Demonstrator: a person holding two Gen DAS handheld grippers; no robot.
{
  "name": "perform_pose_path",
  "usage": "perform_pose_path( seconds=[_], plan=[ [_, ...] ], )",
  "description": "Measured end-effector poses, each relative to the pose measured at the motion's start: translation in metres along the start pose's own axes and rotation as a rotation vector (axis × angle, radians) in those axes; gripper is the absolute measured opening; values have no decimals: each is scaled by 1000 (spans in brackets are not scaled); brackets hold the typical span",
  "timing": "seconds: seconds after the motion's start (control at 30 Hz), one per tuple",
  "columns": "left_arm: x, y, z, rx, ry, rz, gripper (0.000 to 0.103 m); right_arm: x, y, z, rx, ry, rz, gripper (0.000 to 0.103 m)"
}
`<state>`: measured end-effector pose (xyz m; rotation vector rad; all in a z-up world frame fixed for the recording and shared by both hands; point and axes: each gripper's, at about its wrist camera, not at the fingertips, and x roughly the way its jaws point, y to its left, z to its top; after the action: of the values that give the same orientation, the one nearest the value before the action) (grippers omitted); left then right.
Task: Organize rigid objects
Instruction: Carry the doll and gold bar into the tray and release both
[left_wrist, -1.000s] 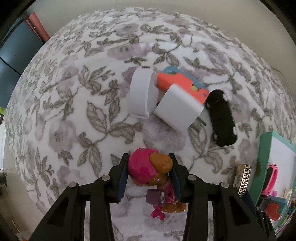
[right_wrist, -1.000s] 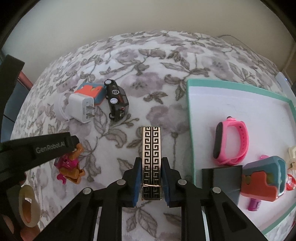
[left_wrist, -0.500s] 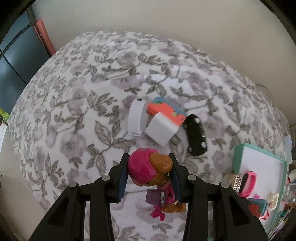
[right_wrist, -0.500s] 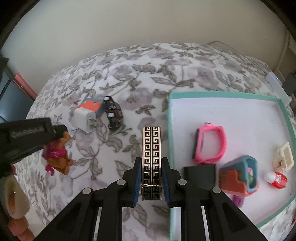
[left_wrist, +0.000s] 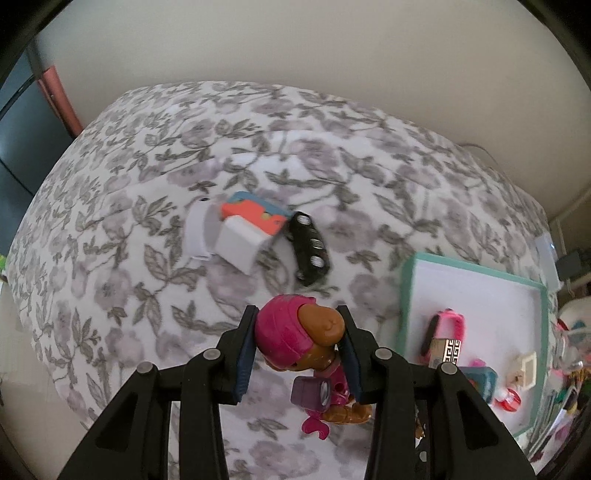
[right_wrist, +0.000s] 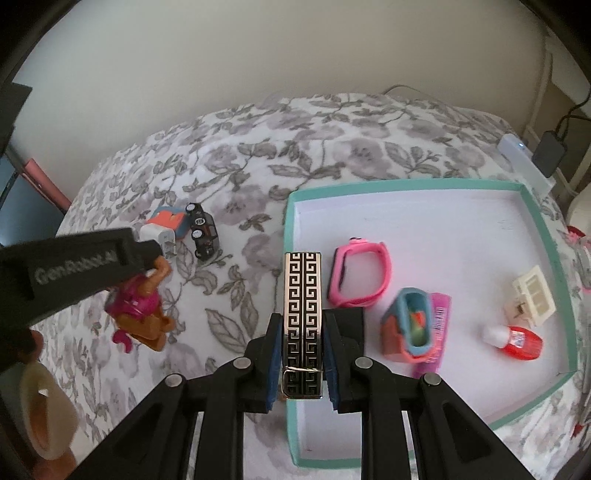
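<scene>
Carrying two loads at once, each claw is clamped on its own piece. The left gripper (left_wrist: 297, 345) has its blue pads pressed on the head of a small plastic toy pup figure in a magenta cap (left_wrist: 295, 339), whose body dangles free below the jaws, clear of the floral bedspread (left_wrist: 122, 258). The right gripper (right_wrist: 303, 354) is closed tight on a slim metal lighter with a black-and-silver Greek-key pattern (right_wrist: 302, 295), which stands forward along the fingers, its far end over the near-left edge of the white tray with a teal rim (right_wrist: 406, 184).

Ahead and to the right of the right claw, inside the tray, lie a pink wristband (right_wrist: 356, 273), an orange-and-blue toy block (right_wrist: 406, 325), a cream plug piece (right_wrist: 533, 295) and a small red bottle (right_wrist: 517, 338). Ahead and left of the left claw, on the bedspread, a white charger cube (left_wrist: 240, 243), a black toy car (left_wrist: 308, 247) and a white band (left_wrist: 195, 232) wait.

To finish this step well, I judge the lighter should go past the rim into the bare floor ahead, low before release so it does not bounce. The pup hangs by its head alone, so the left hand should travel smoothly, cross the rim with the legs clear, and release over a free patch, away from the wristband.
</scene>
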<state>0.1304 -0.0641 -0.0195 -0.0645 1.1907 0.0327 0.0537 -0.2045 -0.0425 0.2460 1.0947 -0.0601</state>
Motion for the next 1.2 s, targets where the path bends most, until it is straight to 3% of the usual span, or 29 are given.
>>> perform_pose_path(
  seconds=[0.53, 1.2],
  plan=[
    [1, -63, -25, 95, 12, -80, 43, -27, -60, 3, 106, -55, -26, 22],
    [13, -128, -45, 228, 30, -152, 43, -29, -147, -4, 299, -56, -82, 22]
  ],
)
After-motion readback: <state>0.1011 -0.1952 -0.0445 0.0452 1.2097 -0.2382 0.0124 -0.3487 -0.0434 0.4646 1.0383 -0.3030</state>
